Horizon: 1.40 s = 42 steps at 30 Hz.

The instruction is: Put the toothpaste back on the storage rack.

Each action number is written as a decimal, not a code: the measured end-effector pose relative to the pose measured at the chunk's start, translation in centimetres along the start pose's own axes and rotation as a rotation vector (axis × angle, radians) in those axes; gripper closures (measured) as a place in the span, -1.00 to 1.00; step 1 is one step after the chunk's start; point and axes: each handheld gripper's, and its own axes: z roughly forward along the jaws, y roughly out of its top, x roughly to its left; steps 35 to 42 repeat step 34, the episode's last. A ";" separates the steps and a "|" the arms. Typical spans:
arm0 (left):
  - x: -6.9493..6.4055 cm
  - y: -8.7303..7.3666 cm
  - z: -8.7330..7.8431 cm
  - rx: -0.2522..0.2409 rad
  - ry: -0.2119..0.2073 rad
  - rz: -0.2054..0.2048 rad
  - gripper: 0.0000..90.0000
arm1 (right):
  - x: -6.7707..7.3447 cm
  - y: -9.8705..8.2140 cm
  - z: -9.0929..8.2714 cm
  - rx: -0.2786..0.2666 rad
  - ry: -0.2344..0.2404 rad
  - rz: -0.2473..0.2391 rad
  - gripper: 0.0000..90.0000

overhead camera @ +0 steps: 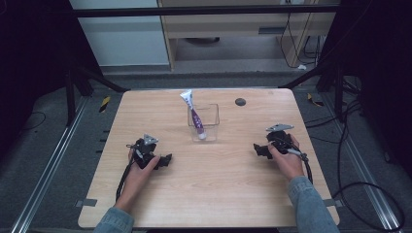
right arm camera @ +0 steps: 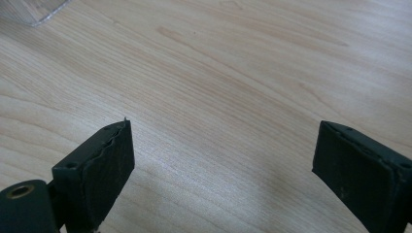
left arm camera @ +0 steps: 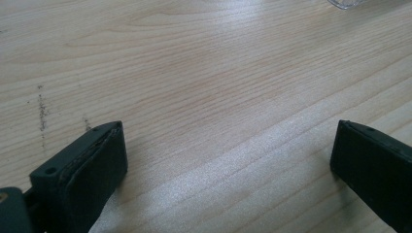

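— What does the person wear?
— Blue denim sleeves (overhead camera: 307, 204) on both forearms.
— And the tools?
— The left gripper (overhead camera: 165, 159) and right gripper (overhead camera: 258, 149) are black, each topped by a grey three-cornered plate (overhead camera: 279, 127) and trailing a black cable (overhead camera: 122, 180).
— The jaws?
— Flat black blocks with small screw holes; one shows a brass-ringed hole (right arm camera: 20, 191).

My left hand (overhead camera: 141, 167) gripped the left gripper (overhead camera: 166, 159) low on my left side, its jaws pointing inward toward my right. My right hand (overhead camera: 286, 160) held the right gripper (overhead camera: 257, 149) on the opposite side, its jaws pointing inward toward my left, well apart from the other. In each gripper view my two black jaws stood wide apart with nothing between them. Both forearms came in from the near edge, in denim sleeves (overhead camera: 307, 204).
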 end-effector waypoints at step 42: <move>0.0 0.0 0.0 -0.001 0.000 -0.001 -1.00 | -1.2 -0.3 2.9 -0.005 -0.082 0.133 -0.92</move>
